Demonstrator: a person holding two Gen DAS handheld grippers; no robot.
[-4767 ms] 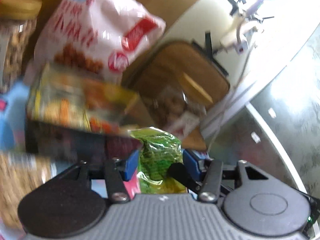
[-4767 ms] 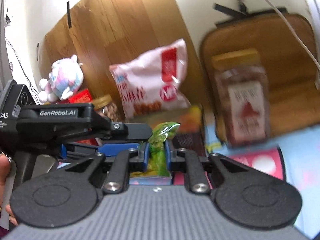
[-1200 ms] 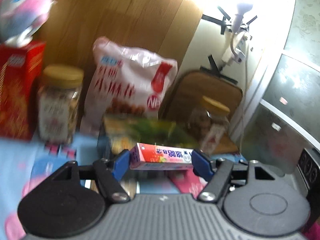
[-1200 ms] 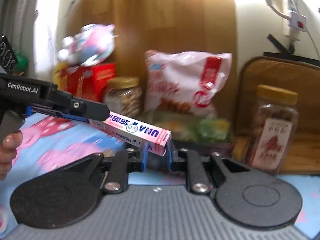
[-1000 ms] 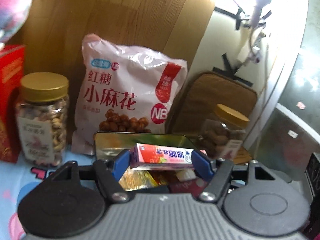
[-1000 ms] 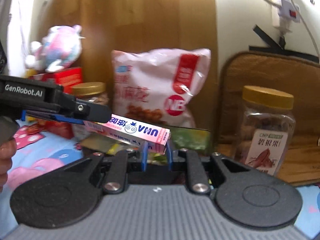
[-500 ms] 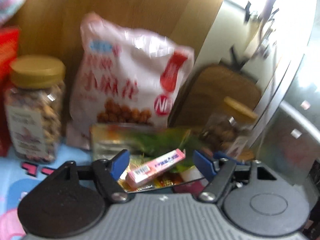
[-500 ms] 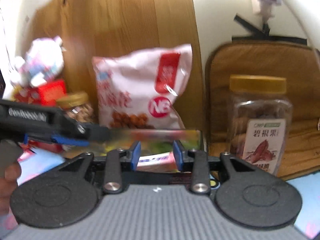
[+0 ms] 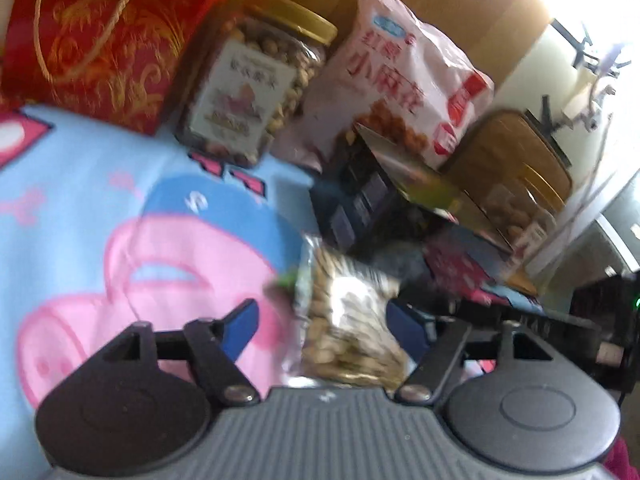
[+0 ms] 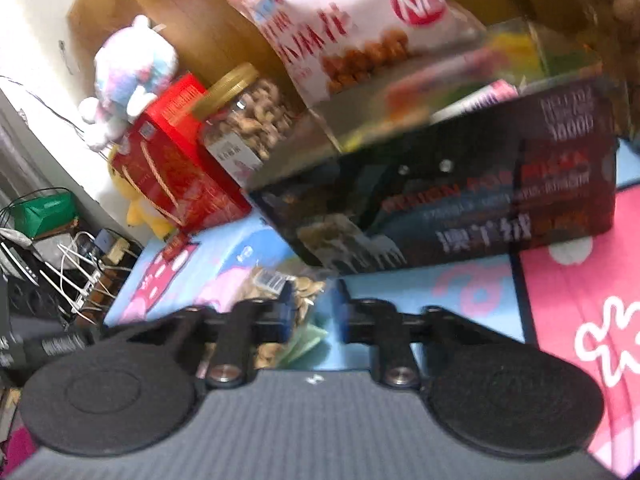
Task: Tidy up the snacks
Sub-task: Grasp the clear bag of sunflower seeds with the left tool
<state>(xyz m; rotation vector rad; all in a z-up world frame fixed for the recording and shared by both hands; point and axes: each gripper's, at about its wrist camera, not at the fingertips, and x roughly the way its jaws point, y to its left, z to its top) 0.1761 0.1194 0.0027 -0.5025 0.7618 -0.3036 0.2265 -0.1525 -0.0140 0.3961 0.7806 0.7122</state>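
Note:
A clear packet of seeds (image 9: 348, 332) lies on the cartoon tablecloth (image 9: 80, 200) in front of a dark open carton (image 9: 360, 200). My left gripper (image 9: 322, 324) hangs low over the packet, which sits between its closing jaws. The right pad is at the packet's edge and the left pad stands clear of it. In the right wrist view the same packet (image 10: 276, 286) lies under and left of my right gripper (image 10: 313, 310), whose jaws are closing with a narrow gap around the packet's corner. The carton (image 10: 480, 216) holds several snacks, among them a pink gum box (image 10: 488, 94).
Behind the carton stand a peanut jar (image 9: 256, 92), a pink-white snack bag (image 9: 400, 80), a red gift box (image 9: 100, 40) and a second jar (image 9: 516, 216). A plush toy (image 10: 128, 76) sits on the red box. Cables and clutter (image 10: 60, 264) lie past the table's left edge.
Both grippers let go of the pink gum box, which now lies in the carton. They dropped and tilted down to the seed packet on the cloth, and their jaws have narrowed.

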